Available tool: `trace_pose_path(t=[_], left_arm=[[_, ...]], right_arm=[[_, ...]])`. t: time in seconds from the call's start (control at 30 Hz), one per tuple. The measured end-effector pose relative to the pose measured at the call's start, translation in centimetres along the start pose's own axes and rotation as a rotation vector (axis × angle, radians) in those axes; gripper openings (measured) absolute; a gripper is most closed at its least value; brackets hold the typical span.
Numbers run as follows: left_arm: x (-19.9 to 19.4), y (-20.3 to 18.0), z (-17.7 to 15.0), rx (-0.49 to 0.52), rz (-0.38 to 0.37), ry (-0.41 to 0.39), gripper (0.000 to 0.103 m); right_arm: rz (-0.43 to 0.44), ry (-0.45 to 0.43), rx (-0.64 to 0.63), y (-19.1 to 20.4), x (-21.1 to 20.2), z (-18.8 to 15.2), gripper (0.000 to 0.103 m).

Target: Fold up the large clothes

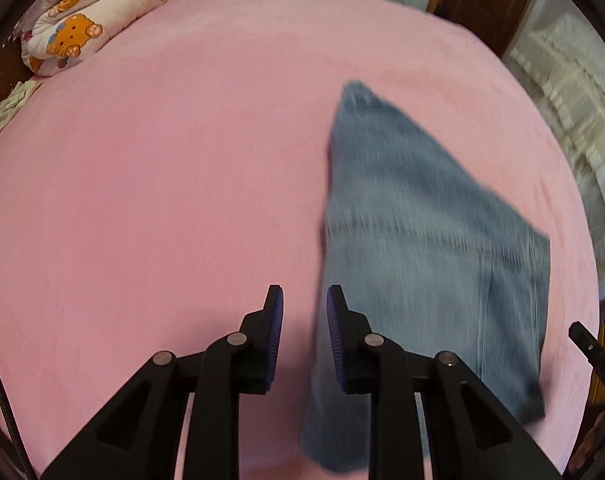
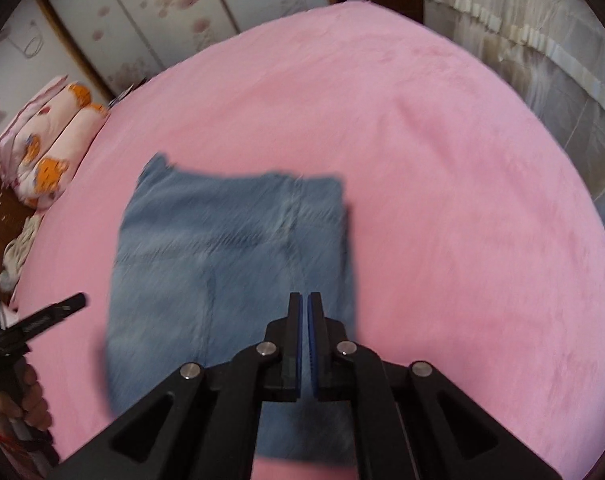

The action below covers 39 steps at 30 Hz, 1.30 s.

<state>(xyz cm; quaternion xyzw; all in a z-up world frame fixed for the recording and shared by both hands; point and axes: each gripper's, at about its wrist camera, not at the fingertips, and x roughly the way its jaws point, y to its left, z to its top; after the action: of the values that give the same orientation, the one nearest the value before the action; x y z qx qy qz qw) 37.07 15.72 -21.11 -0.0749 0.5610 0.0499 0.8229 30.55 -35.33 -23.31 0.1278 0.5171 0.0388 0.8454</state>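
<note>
Pink bed (image 2: 442, 160) w/ floral wardrobe doors (image 2: 162, 12) behind.

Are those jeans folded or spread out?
Folded: the jeans form a compact rectangle on the pink bed, no legs trailing.

The left gripper (image 1: 301, 300) points forward and downward, its two black fingers spread with a clear gap between the blue ribbed pads (image 1: 334, 332), nothing clamped between them. The right gripper (image 2: 304, 304) also tilts downward, its fingers drawn nearly together, only a thin slit left between the blue pads (image 2: 312, 344); whether they pinch anything cannot be told. The person's left hand (image 2: 30, 400) wraps the left gripper's handle.
</note>
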Motion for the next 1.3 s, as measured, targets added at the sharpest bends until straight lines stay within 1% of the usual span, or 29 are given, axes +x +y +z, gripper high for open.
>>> trace_pose_path(t=[0.07,0.1,0.13,0.17,0.23,0.27,0.3,0.33,0.37,0.4,0.43,0.5,0.53,0.6,0.63,0.67,0.73,0.8,1.0,1.17,1.23,1.3], left_arm=[[-0.5,-0.5,-1.5,0.011,0.002,0.021,0.023],[-0.8,-1.0,-2.4,0.021,0.009,0.044,0.032],[-0.9,-1.4,-3.1,0.028,0.015,0.064,0.046],[-1.2,-1.9,-3.8,0.034,0.016,0.082,0.05],[-1.8,-2.9,-5.0,0.053,0.001,0.101,0.052],[-2.3,-3.3,-5.6,0.061,-0.001,0.111,0.053],[-2.7,-3.7,-6.0,0.069,0.002,0.122,0.058],[-3.2,-4.0,-6.3,0.075,0.006,0.129,0.067],[-3.6,-4.4,-6.5,0.083,0.01,0.131,0.071],[-4.1,-4.8,-6.7,0.096,0.013,0.129,0.079],[-4.6,-5.0,-6.8,0.104,0.013,0.127,0.082],[-5.7,-5.4,-6.8,0.114,0.009,0.123,0.084],[-6.1,-5.6,-6.7,0.121,0.011,0.125,0.088],[-7.0,-5.9,-6.7,0.146,0.022,0.109,0.09],[-7.3,-5.8,-6.7,0.157,0.025,0.101,0.091],[-7.5,-5.9,-6.6,0.173,0.038,0.097,0.091],[-7.8,-6.1,-6.4,0.2,0.065,0.088,0.092],[-7.8,-5.9,-6.1,0.206,0.06,0.09,0.092],[-6.9,-5.1,-6.2,0.189,0.052,0.128,0.092],[-5.9,-4.6,-6.4,0.177,0.053,0.146,0.092],[-5.4,-4.3,-6.3,0.17,0.053,0.164,0.092],[-4.7,-3.9,-6.2,0.15,0.038,0.173,0.092]], right_arm=[[0.025,0.043,-0.003,0.9,-0.3,-1.4,0.003],[0.046,0.069,-0.005,1.4,-0.5,-2.1,0.003],[0.061,0.086,-0.004,1.8,-0.5,-2.7,0.003],[0.075,0.107,-0.004,2.4,-0.6,-3.4,0.003],[0.092,0.134,-0.003,3.4,-1.0,-4.4,0.003],[0.1,0.147,-0.002,3.8,-1.1,-4.8,0.005],[0.099,0.161,0.002,4.2,-1.3,-5.2,0.008],[0.093,0.168,0.004,4.6,-1.6,-5.5,0.02],[0.085,0.169,0.007,5.0,-1.9,-5.7,0.036],[0.068,0.164,0.01,5.2,-2.3,-5.8,0.044],[0.049,0.156,0.009,5.5,-2.8,-6.0,0.053],[0.031,0.154,0.004,5.9,-3.6,-6.1,0.058],[0.028,0.156,0.004,6.0,-3.9,-6.0,0.059],[0.017,0.156,0.007,6.1,-4.6,-6.0,0.06],[0.009,0.153,0.003,6.1,-5.0,-6.0,0.063],[0.0,0.15,-0.003,6.2,-5.3,-6.0,0.07],[-0.022,0.149,-0.021,6.3,-5.5,-5.9,0.074],[-0.032,0.149,-0.032,6.2,-5.6,-5.9,0.074],[-0.048,0.147,-0.038,5.9,-5.1,-5.8,0.075],[-0.061,0.16,-0.045,5.5,-4.2,-5.7,0.075],[-0.052,0.169,-0.039,5.0,-3.8,-5.6,0.075],[0.004,0.169,-0.004,3.8,-3.1,-5.4,0.077]])
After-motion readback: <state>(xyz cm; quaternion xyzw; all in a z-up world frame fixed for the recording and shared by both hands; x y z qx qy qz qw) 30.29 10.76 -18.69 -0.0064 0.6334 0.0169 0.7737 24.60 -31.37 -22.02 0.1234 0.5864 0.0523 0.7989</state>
